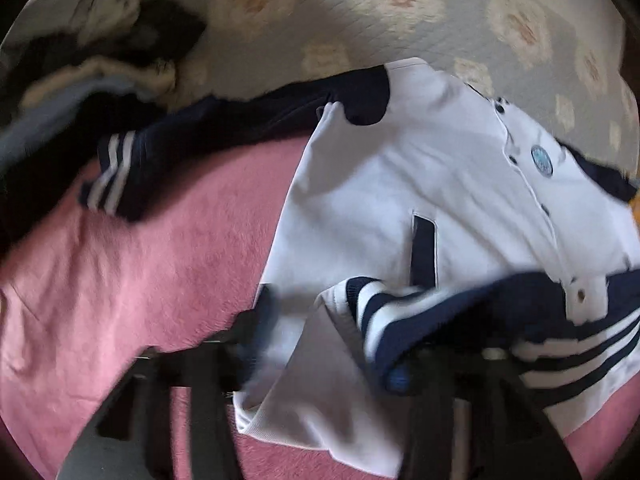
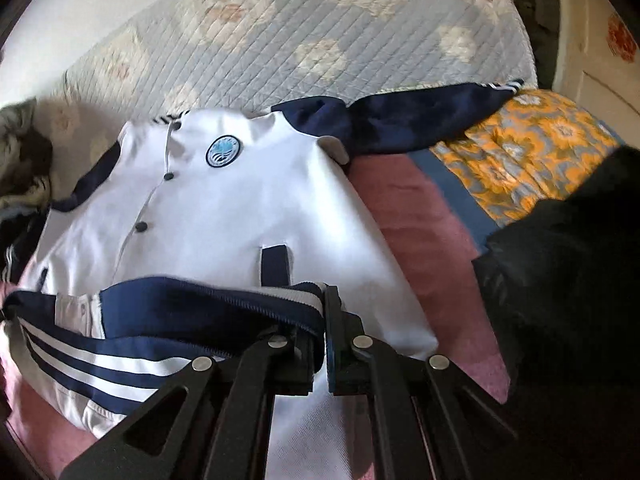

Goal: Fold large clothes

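Jacket (image 2: 224, 208), white body with navy sleeves and a navy-white striped hem, lies front-up on a pink blanket (image 1: 160, 248) on the bed, round blue badge (image 2: 224, 151) on the chest, dark snap buttons down the placket. Striped hem (image 2: 120, 344) is lifted and folded up over the lower front. Right gripper (image 2: 325, 320) has its fingers pressed together on the hem at the jacket's bottom corner, fabric pinched between them. Left gripper (image 1: 332, 344) is blurred; its jaws stand apart with white lining and striped hem between the two fingers, and it's unclear whether the pads actually press the cloth. One navy sleeve (image 2: 420, 116) stretches out toward an orange floral cloth (image 2: 532, 152); the other sleeve (image 1: 192, 136) with striped cuff lies across the pink blanket on the opposite side. Quilted grey bedspread (image 2: 304, 28) with pale flower patches lies beyond the jacket. Pile of dark and beige clothes (image 1: 100, 44) sits at the far corner of the left wrist view. Dark garment (image 2: 568, 272) fills the right wrist view's edge.
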